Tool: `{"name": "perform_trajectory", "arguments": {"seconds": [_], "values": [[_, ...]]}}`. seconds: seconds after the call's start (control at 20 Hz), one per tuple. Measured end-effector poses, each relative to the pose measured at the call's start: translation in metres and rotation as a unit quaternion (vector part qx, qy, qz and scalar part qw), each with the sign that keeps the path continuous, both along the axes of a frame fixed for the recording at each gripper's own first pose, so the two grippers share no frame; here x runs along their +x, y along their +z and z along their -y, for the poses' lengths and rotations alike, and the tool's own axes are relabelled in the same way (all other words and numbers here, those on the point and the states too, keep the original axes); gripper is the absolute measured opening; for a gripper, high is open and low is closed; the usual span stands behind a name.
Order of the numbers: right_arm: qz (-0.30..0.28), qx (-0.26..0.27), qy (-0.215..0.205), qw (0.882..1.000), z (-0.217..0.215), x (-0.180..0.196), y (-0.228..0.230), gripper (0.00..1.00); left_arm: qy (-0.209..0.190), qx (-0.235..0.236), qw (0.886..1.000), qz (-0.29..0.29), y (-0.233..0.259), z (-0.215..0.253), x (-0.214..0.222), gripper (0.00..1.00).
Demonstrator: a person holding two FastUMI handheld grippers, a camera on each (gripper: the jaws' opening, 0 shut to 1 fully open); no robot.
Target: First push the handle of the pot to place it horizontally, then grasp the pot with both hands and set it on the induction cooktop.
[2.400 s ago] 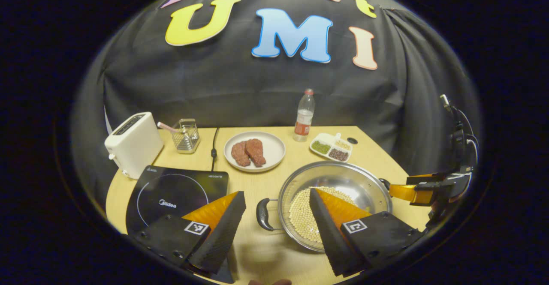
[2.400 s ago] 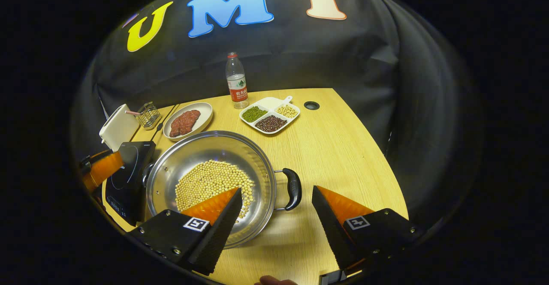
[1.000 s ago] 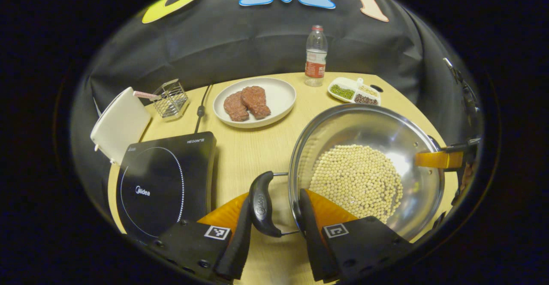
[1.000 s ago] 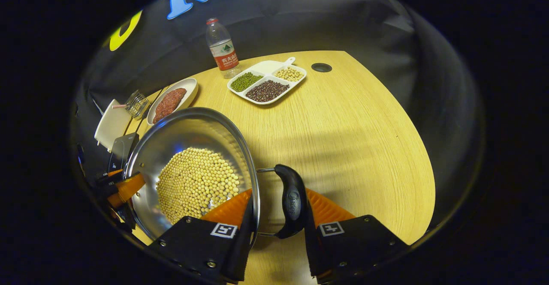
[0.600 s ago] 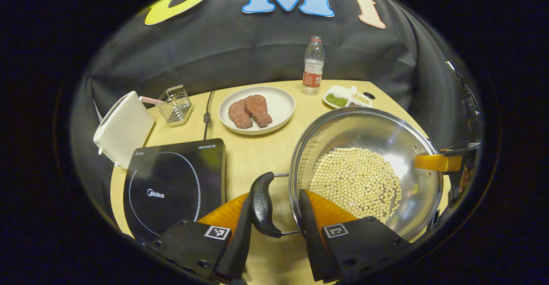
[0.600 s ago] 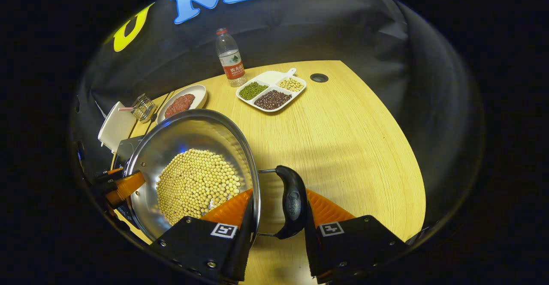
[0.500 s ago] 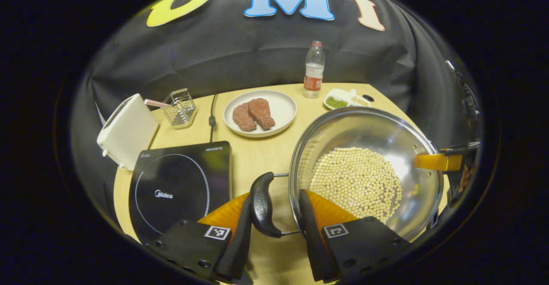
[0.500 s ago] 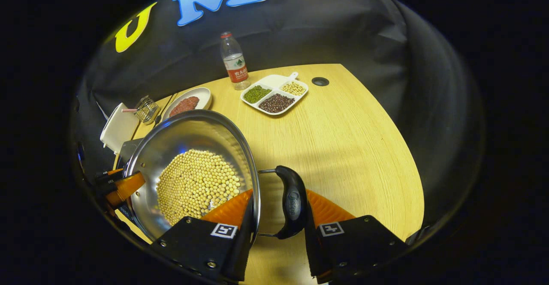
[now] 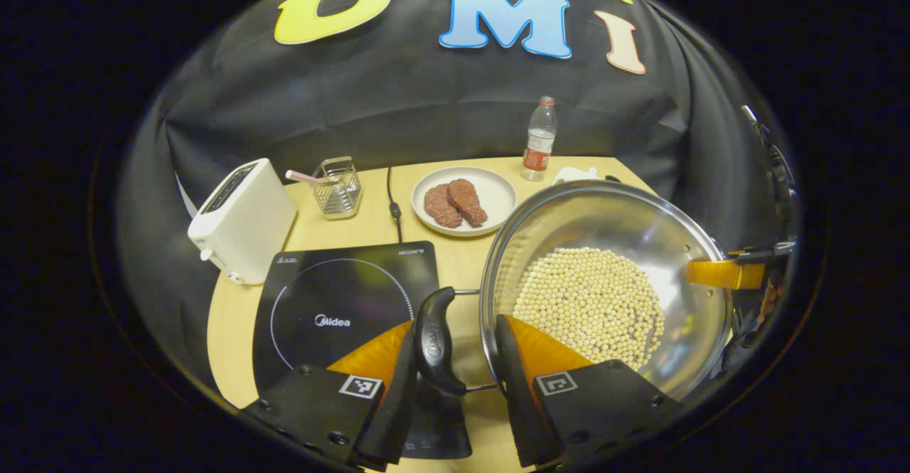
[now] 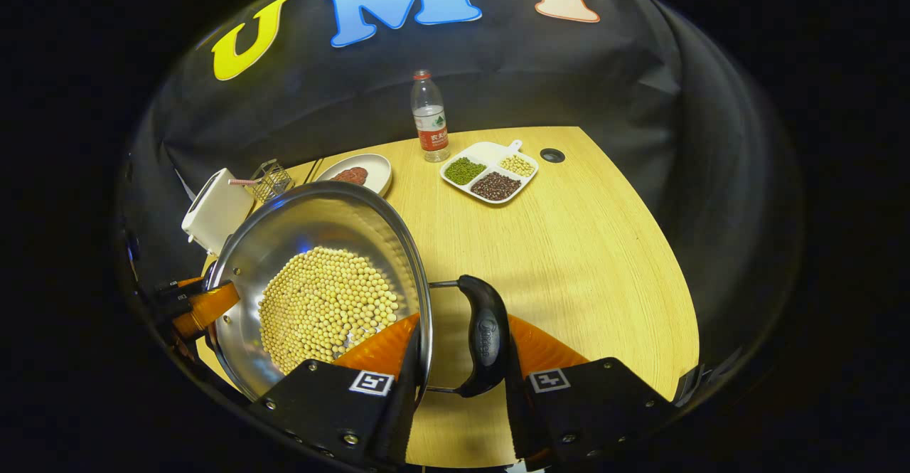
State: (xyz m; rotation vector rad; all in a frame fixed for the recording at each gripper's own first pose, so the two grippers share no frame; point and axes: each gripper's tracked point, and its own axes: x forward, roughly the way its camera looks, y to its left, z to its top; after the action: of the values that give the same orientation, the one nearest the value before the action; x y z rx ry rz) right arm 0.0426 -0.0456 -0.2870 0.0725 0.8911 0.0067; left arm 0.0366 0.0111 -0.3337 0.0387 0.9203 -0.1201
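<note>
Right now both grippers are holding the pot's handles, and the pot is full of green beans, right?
Not quite. The pot holds pale yellow beans, not green ones; the left gripper view shows them. The rest is right: the left gripper and right gripper each grip a handle.

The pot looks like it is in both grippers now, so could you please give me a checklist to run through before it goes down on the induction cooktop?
1. Left gripper shut on the pot's left handle: ok.
2. Right gripper shut on the right handle: ok.
3. Pot over the induction cooktop: not ok; in the left gripper view it sits to the cooktop's right, only the handle overlapping it.
4. Cooktop surface bare: ok where it shows; its near corner is hidden by the gripper.
5. Soybeans inside the pot: ok, none seen on the table.
6. Pot held level: cannot tell.
</note>
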Motion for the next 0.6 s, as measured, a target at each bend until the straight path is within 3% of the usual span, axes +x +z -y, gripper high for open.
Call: {"name": "perform_trajectory", "arguments": {"seconds": [0.05,0.4,0.45,0.5,0.6], "values": [[0.001,-0.004,0.002,1.000,-0.007,-0.003,0.001,0.54,0.000,0.001,1.000,0.000,0.002,-0.008,-0.003,0.64],[-0.004,-0.001,0.007,1.000,-0.058,-0.007,-0.001,0.55,0.006,0.008,1.000,-0.002,0.008,-0.063,-0.009,0.64],[-0.003,0.000,0.009,1.000,-0.065,-0.005,-0.002,0.50,0.008,0.009,1.000,-0.002,0.009,-0.073,-0.010,0.64],[-0.003,0.002,0.011,1.000,-0.073,-0.005,-0.001,0.55,0.010,0.009,1.000,-0.002,0.009,-0.081,-0.009,0.64],[-0.006,0.001,0.015,1.000,-0.087,-0.004,-0.001,0.55,0.015,0.008,1.000,-0.001,0.009,-0.098,-0.010,0.64]]}}
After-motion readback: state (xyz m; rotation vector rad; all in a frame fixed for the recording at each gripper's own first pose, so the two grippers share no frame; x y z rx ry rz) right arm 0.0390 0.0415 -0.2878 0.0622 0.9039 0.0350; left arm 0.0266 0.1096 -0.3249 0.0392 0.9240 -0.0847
